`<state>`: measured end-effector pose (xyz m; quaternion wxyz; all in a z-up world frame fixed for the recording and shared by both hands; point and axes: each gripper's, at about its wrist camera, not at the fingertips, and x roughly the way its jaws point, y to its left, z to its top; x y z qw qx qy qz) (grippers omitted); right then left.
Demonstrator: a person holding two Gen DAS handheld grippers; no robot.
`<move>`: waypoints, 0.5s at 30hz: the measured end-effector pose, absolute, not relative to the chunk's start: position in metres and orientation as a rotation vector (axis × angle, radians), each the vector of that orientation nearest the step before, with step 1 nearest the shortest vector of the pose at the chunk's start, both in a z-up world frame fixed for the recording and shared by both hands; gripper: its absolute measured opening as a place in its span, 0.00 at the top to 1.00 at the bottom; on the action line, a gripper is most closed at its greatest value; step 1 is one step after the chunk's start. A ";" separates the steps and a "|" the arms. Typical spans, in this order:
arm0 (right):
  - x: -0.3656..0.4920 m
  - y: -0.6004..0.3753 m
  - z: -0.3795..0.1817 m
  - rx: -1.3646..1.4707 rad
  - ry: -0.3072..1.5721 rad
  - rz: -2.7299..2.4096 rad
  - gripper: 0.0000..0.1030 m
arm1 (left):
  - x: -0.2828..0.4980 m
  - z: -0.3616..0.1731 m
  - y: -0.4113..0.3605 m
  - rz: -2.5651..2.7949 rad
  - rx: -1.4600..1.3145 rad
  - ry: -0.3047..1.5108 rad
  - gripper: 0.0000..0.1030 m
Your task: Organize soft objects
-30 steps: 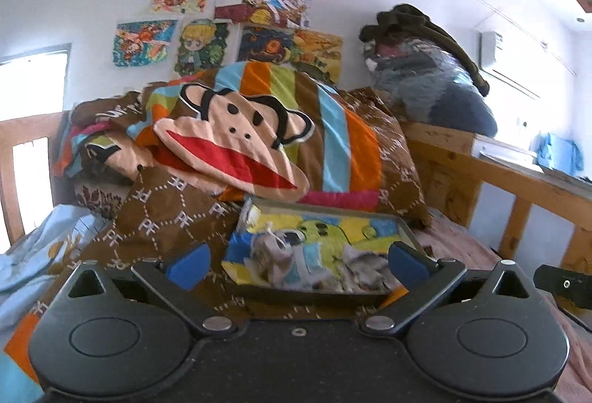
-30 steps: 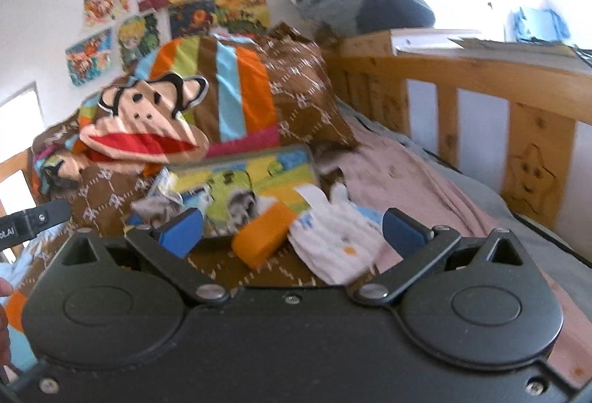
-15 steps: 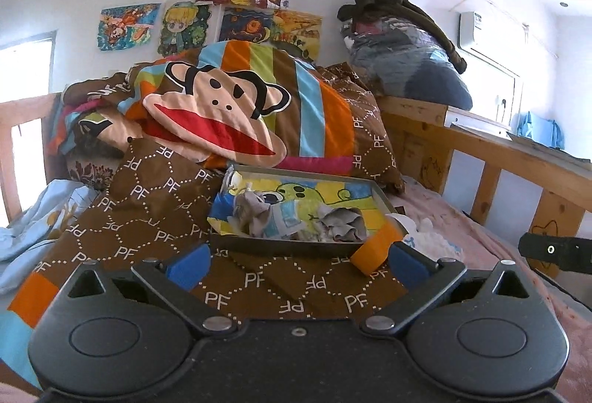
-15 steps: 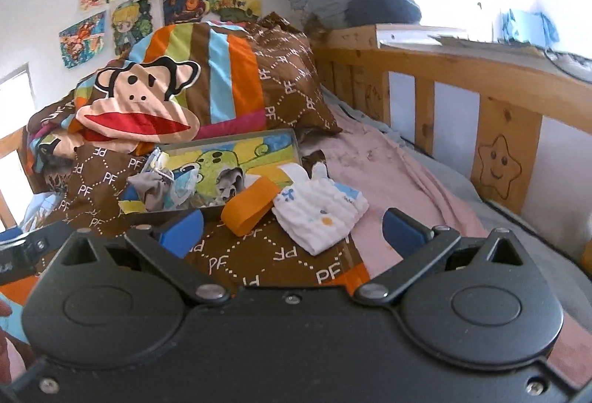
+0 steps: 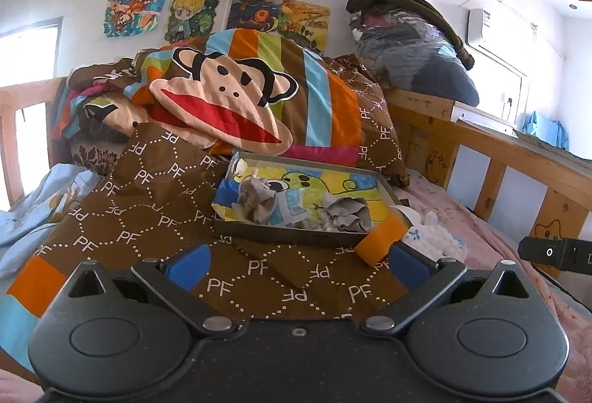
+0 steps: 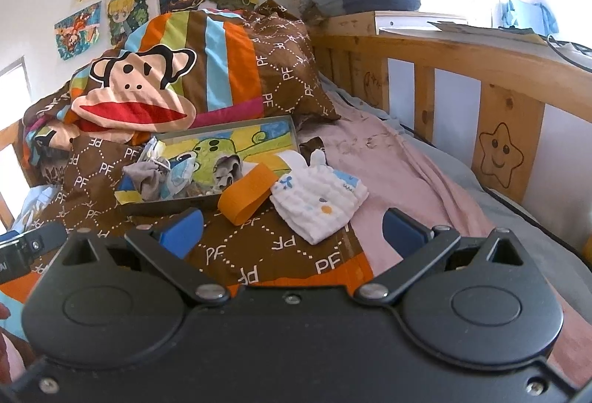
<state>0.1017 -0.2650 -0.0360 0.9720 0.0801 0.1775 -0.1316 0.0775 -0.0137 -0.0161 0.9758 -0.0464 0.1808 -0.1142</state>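
Note:
A shallow grey tray [image 5: 285, 234] [image 6: 170, 205] with a cartoon picture liner lies on the brown PF blanket. Crumpled grey and pale blue cloths [image 5: 259, 201] [image 6: 148, 177] lie in it. An orange band [image 5: 381, 242] [image 6: 248, 192] leans on the tray's near right corner. A folded white muslin cloth [image 6: 320, 196] [image 5: 440, 240] lies just right of the band. My left gripper [image 5: 298, 264] is open and empty, short of the tray. My right gripper [image 6: 292, 227] is open and empty, just short of the band and the white cloth.
A striped monkey pillow [image 5: 229, 100] is piled behind the tray. A wooden bed rail [image 6: 481, 77] runs along the right, with a bagged bundle of clothes [image 5: 410, 44] on top. A pink sheet [image 6: 388, 162] covers the mattress right of the blanket. Light blue bedding [image 5: 33, 203] lies left.
Both grippers have pulled back from the tray, so it looks smaller and farther. The band and white cloth lie where they were. Both jaws stay open.

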 end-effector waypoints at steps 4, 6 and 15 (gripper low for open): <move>0.102 -0.265 -0.036 0.163 0.359 -0.266 0.00 | 0.077 -0.016 -0.013 -0.234 -0.090 0.364 0.01; 0.102 -0.265 -0.036 0.162 0.359 -0.265 0.00 | 0.077 -0.016 -0.013 -0.234 -0.090 0.364 0.01; 0.103 -0.265 -0.036 0.162 0.359 -0.266 0.00 | 0.077 -0.016 -0.014 -0.233 -0.091 0.364 0.01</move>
